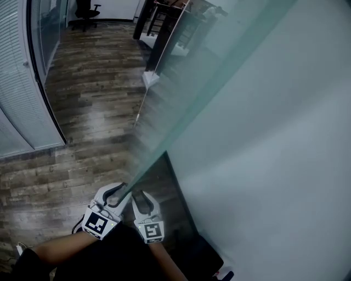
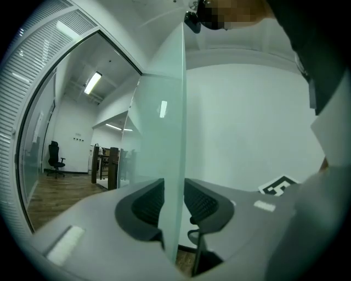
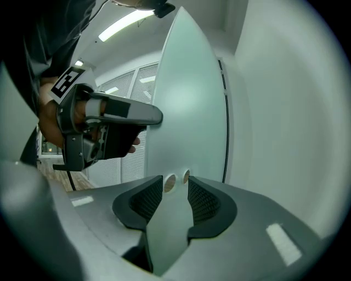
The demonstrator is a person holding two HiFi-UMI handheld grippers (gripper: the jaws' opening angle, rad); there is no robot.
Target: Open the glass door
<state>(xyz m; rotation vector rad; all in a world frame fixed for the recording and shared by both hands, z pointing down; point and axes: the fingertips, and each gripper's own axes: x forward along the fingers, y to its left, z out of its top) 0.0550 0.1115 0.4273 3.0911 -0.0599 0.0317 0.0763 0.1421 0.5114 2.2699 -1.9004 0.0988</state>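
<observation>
**Office hallway: the glass could slip free**

Grey wood floor [image 1: 93,110] runs down a hallway. White window blinds [image 1: 16,99] are on one side and a plain white wall [image 1: 285,164] is on the other. A black office chair [image 1: 86,12] stands far off at the end.

The tall pale green glass door [image 3: 186,110] stands out over the floor. Its thin edge points at the person, and it looks partly open. The left tool [image 2: 174,202] and the right tool [image 3: 175,200] are both at that edge, low down and close side by side.

Each tool has its two jaws apart, with the glass edge in the gap between them. The jaws do not look like they are squeezing the glass.

What could go wrong:

- Glass is smooth. With loose jaws, the door could slide out of a tool if the person pulls or pushes now.
- If the door gets free, it may swing by itself and bump the white wall.
- The two tools are very close. They could knock each other if one moves sideways.
- A hard twist on the thin edge could chip it, so a slow, straight push looks safest.
- The person's legs are just below the door edge, so a fast swing might hit them.
</observation>
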